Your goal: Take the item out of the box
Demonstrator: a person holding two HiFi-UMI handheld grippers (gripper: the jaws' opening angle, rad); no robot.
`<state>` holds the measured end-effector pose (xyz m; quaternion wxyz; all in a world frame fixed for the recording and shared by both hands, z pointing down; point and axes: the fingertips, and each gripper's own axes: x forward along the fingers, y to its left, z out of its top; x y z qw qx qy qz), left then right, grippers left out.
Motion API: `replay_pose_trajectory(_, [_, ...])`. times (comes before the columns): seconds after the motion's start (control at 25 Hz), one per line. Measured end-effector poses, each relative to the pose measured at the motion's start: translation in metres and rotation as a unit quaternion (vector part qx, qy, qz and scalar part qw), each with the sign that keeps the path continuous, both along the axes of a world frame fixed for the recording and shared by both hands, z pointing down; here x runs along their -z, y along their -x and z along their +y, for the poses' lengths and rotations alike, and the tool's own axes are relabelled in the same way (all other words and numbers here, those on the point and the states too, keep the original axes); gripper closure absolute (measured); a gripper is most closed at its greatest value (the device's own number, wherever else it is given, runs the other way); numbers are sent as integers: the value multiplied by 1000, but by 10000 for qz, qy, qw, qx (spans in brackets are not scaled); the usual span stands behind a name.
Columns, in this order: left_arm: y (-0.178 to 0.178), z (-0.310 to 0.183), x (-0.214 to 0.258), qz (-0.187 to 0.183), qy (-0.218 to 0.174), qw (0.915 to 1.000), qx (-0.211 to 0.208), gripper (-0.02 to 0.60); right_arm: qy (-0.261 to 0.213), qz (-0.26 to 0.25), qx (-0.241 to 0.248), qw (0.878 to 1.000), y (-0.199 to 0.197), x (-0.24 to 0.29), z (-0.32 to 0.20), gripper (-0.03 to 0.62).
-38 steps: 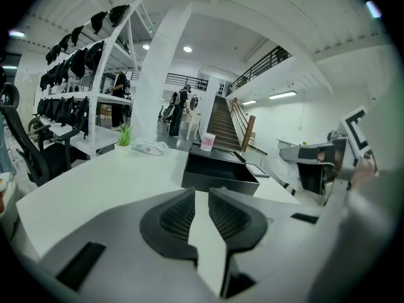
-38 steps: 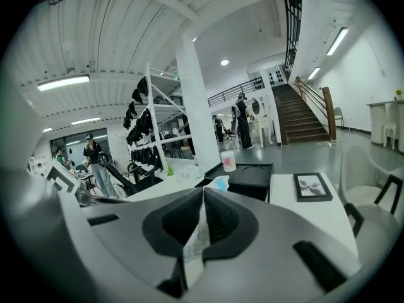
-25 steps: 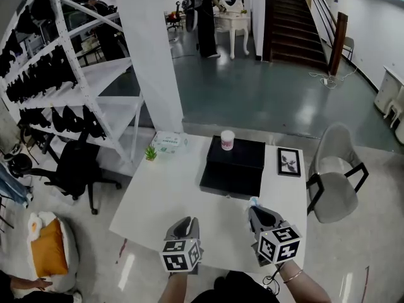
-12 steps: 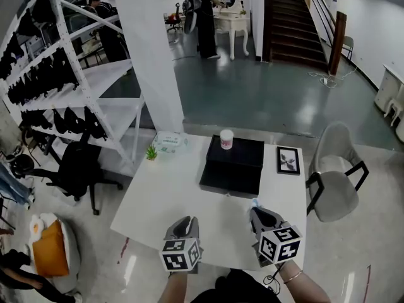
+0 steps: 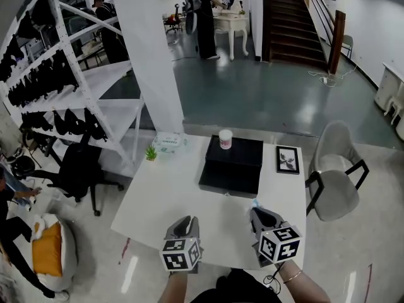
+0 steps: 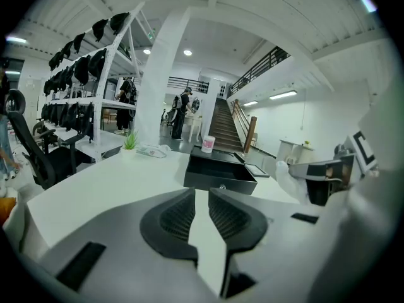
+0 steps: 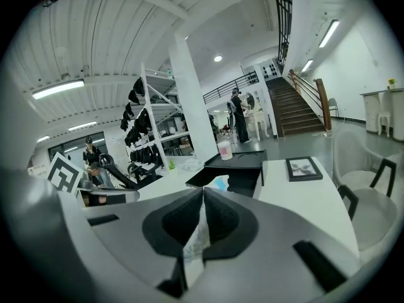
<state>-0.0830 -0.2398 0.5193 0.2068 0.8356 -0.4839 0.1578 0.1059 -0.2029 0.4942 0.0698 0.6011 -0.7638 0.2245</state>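
Observation:
An open black box (image 5: 230,177) sits on the white table (image 5: 164,194), its lid (image 5: 238,151) lying just behind it. My right gripper (image 5: 255,212) hangs over the table's near right part, short of the box. It is shut on a thin clear plastic packet (image 7: 197,235) with a blue patch (image 7: 219,184); a bit of the packet (image 5: 254,202) sticks out past the tips. My left gripper (image 5: 185,222) hovers beside it at the near edge, jaws a narrow gap apart with nothing between them (image 6: 202,193). The box (image 6: 219,174) lies ahead of it.
A pink-and-white cup (image 5: 225,139) stands on the lid. A framed picture (image 5: 288,160) lies right of the box, with a small plant (image 5: 150,152) and a tissue pack (image 5: 168,142) at the far left corner. A grey chair (image 5: 334,178) stands right of the table, a black office chair (image 5: 79,169) left.
Both grippers and the box stay where they were. A person on the floor at the far left has moved up into view.

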Motion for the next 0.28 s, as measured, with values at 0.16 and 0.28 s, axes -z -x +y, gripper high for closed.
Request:
replay_pose_trajectory(0.16, [-2, -1, -1, -5, -2, 10000, -31, 518, 11, 7, -10, 10000, 0, -2, -1, 591])
replay_pose_trajectory(0.28, [-5, -1, 1, -1, -1, 10000, -51, 518, 31, 11, -25, 10000, -2, -2, -1, 591])
